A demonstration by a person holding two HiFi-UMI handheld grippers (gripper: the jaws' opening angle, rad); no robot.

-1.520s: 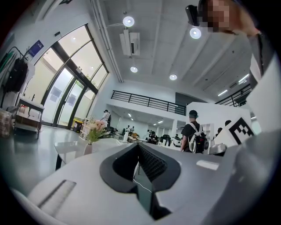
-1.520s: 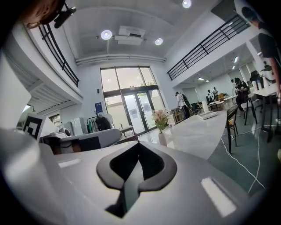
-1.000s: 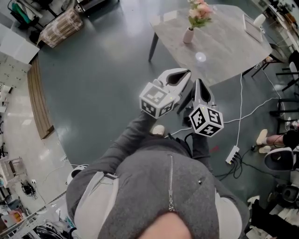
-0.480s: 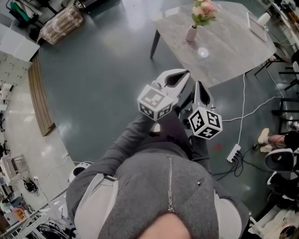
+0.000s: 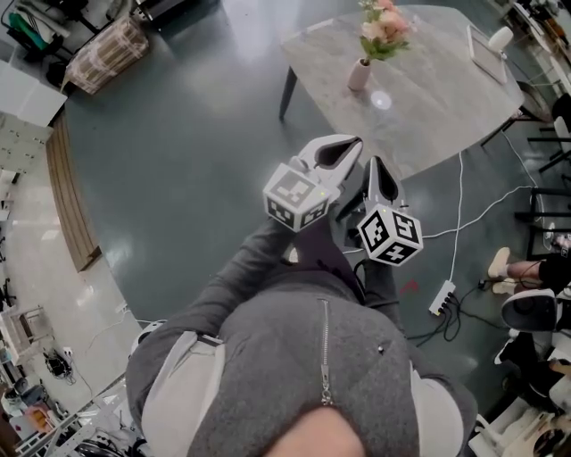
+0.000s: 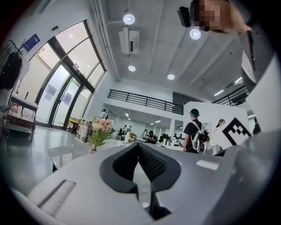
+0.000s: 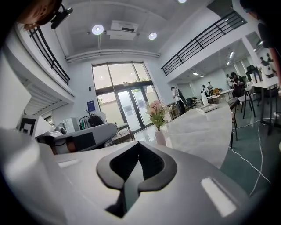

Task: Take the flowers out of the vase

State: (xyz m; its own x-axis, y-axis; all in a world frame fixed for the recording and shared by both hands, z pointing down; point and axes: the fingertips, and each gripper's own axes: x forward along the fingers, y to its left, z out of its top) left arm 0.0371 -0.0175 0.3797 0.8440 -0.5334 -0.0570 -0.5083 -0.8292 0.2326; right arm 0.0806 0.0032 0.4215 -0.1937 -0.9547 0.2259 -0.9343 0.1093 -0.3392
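A bunch of pink flowers point(image 5: 382, 25) stands in a small pale pink vase point(image 5: 359, 75) on a grey marble table point(image 5: 437, 98), at the top of the head view. My left gripper point(image 5: 344, 143) and right gripper point(image 5: 377, 163) are held side by side over the floor, short of the table's near edge and pointing toward it. Both are shut with nothing between the jaws. In the left gripper view, the flowers point(image 6: 100, 128) are far off past the left gripper point(image 6: 138, 145). The right gripper view has the flowers point(image 7: 156, 110) and vase point(image 7: 160, 137) above the right gripper point(image 7: 138, 143).
A flat white tray point(image 5: 483, 49) and a white object point(image 5: 497, 37) lie at the table's far right. Cables and a power strip point(image 5: 443, 296) run over the floor to the right, near chairs and someone's shoe point(image 5: 501, 263). A person with a backpack point(image 6: 193, 135) stands beyond.
I have stepped a little toward the table, one leg coming forward under the grippers. Both grippers stay shut and side by side.
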